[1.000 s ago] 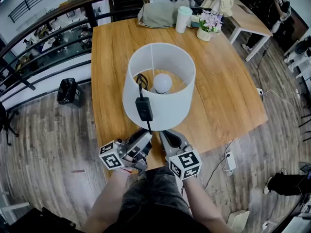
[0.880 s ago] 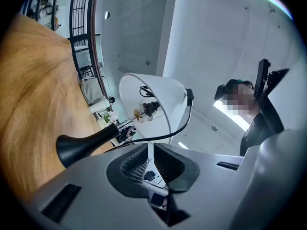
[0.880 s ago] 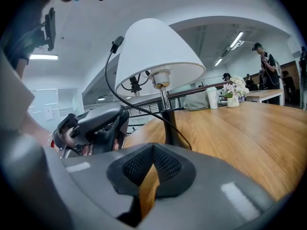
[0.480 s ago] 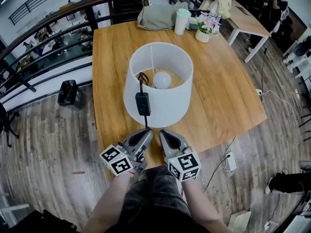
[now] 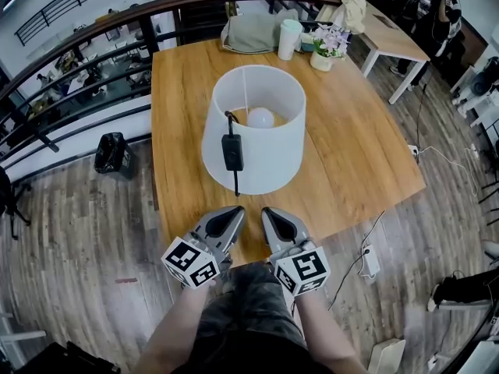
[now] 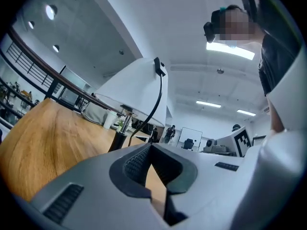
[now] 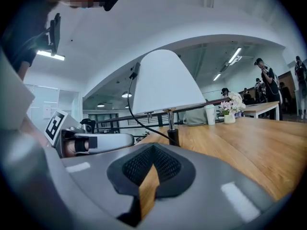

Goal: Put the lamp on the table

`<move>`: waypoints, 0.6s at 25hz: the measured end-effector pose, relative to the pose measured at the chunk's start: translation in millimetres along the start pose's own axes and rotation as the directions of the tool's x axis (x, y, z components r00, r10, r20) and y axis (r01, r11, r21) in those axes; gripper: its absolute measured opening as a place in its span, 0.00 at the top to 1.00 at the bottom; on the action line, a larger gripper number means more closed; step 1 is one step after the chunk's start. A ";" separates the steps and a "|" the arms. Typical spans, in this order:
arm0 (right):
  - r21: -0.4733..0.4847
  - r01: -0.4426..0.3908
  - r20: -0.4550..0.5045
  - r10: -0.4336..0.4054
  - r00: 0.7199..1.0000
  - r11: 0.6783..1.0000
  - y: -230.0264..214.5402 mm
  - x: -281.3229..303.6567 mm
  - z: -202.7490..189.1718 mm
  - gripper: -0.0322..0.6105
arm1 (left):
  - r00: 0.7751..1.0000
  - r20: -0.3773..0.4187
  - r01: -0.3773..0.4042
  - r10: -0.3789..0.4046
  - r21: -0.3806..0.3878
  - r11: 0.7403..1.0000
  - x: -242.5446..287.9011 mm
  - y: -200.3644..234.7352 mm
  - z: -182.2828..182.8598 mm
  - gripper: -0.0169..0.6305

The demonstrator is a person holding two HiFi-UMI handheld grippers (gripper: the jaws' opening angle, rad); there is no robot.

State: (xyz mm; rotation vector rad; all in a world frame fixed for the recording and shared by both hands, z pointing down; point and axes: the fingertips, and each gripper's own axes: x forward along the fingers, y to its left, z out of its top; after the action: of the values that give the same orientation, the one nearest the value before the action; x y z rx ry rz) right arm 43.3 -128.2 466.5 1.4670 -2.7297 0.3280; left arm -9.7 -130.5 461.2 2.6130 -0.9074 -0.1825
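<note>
A lamp with a white drum shade stands upright on the wooden table, its bulb visible inside the shade. A black cord with an inline switch hangs down the shade's near side. In the left gripper view the shade rises over a dark stem. In the right gripper view the shade and stem stand ahead on the table. My left gripper and right gripper sit side by side over the table's near edge, both shut and empty, a short way from the lamp.
At the table's far end are a grey-green bag, a pale cup and a small flower pot. A curved dark railing runs behind and left. A second table and people stand at the right. Cables lie on the floor.
Both grippers have drawn back from the lamp toward the table's near edge. The left jaws have closed. The lamp stays standing on the table.
</note>
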 end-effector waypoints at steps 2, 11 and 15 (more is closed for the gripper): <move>-0.008 0.004 0.009 -0.003 1.000 1.000 4.7 -3.5 4.0 0.94 | 1.000 0.005 -0.015 0.015 0.022 1.000 -4.5 -1.2 3.9 0.98; -0.051 0.005 0.044 -0.002 0.999 0.999 21.9 -21.4 22.3 0.94 | 0.998 0.038 -0.043 0.042 0.044 0.998 -22.1 -11.3 16.5 0.98; -0.062 0.006 0.055 -0.003 0.998 0.998 33.6 -28.2 29.8 0.94 | 0.997 0.058 -0.049 0.046 0.050 0.998 -32.0 -17.2 26.1 0.98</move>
State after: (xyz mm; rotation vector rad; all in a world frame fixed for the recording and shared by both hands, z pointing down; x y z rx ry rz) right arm 33.6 -92.8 428.2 1.4882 -2.7511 0.2043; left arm -31.2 -106.0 430.5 2.6426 -1.0052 -0.2251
